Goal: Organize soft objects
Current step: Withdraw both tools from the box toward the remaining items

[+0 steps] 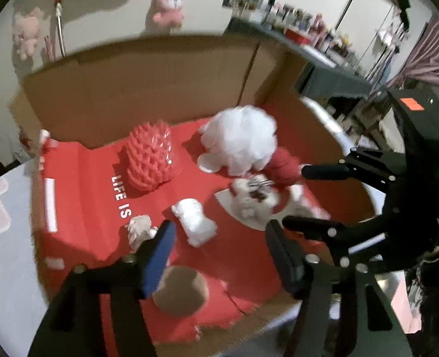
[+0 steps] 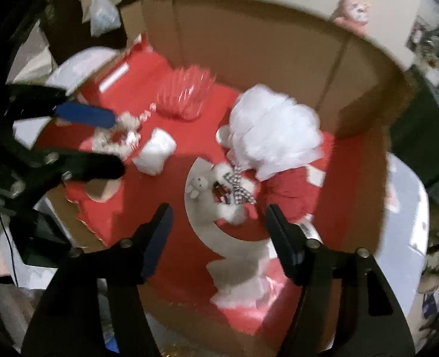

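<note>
Both wrist views look down into a big cardboard box with plain brown corrugated walls and a glossy red printed floor; white lettering "LIFE IS" runs across the red, and a round hole is cut out of the red layer near the front edge.

The soft stuff is all sitting inside the box. A fluffy white mesh bath pouf, ruffled and roughly ball-shaped, sits toward the back right corner. Left of it stands a pink spiky silicone scrubber, rubbery with rows of nubs. A small lumpy white plush lies mid-floor, and a tiny cream fuzzy toy is just beside it, close to the left gripper's blue-padded finger. Under the pouf there's a red fabric piece, and next to it a little teddy bear with a checkered ribbon on a pale curved card.

The left gripper hangs over the front of the box with its jaws spread wide, nothing between them. The right gripper is the same: jaws wide apart, holding nothing, hovering above the bear and card. Everything's a bit motion-blurred.
</note>
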A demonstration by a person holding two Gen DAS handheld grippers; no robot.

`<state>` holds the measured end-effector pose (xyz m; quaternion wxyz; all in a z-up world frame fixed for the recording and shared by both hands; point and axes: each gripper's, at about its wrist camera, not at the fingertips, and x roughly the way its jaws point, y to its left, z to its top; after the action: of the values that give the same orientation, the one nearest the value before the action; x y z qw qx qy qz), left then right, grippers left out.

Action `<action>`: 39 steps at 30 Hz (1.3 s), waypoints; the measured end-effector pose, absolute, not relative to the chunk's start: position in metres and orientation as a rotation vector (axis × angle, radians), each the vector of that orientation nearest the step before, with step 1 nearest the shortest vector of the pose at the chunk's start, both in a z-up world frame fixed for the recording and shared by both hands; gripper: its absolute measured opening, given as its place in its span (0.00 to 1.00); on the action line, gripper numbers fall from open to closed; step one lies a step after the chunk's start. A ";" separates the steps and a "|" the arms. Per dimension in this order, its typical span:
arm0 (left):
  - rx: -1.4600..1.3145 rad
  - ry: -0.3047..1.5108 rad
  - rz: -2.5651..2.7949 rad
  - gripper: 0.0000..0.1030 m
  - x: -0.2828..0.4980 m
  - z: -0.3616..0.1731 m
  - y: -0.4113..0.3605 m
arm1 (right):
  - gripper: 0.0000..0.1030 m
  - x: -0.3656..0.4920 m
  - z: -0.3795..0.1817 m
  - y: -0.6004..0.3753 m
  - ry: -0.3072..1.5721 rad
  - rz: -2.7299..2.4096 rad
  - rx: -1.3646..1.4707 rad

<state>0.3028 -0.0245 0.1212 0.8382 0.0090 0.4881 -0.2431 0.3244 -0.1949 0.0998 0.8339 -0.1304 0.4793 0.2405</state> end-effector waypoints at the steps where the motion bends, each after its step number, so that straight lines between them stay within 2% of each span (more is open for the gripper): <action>1: 0.011 1.004 -0.516 0.73 0.293 0.130 -0.023 | 0.65 0.319 0.108 -0.198 0.992 0.496 -0.264; 8: -0.036 0.823 -0.493 0.95 0.222 0.177 -0.013 | 0.72 0.265 0.161 -0.216 0.818 0.391 -0.187; 11: -0.030 0.743 -0.468 0.98 0.188 0.192 -0.012 | 0.75 0.225 0.178 -0.220 0.725 0.348 -0.187; 13: -0.029 0.691 -0.447 1.00 0.168 0.199 -0.014 | 0.82 0.194 0.190 -0.227 0.655 0.323 -0.191; 16: -0.029 0.600 -0.418 1.00 0.132 0.203 -0.015 | 0.87 0.150 0.196 -0.226 0.560 0.289 -0.209; 27: 0.002 0.392 -0.284 1.00 0.040 0.168 -0.028 | 0.87 0.049 0.159 -0.236 0.416 0.202 -0.118; 32: -0.049 0.426 -0.267 1.00 0.027 0.135 -0.030 | 0.87 0.030 0.135 -0.245 0.373 0.124 -0.088; 39: -0.056 0.490 -0.231 1.00 0.027 0.091 -0.040 | 0.88 0.031 0.095 -0.259 0.424 0.100 -0.044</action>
<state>0.0275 -0.0397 0.0907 0.9631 -0.0278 0.2422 -0.1141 0.0309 -0.2594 0.0946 0.9761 -0.0218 0.2103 0.0497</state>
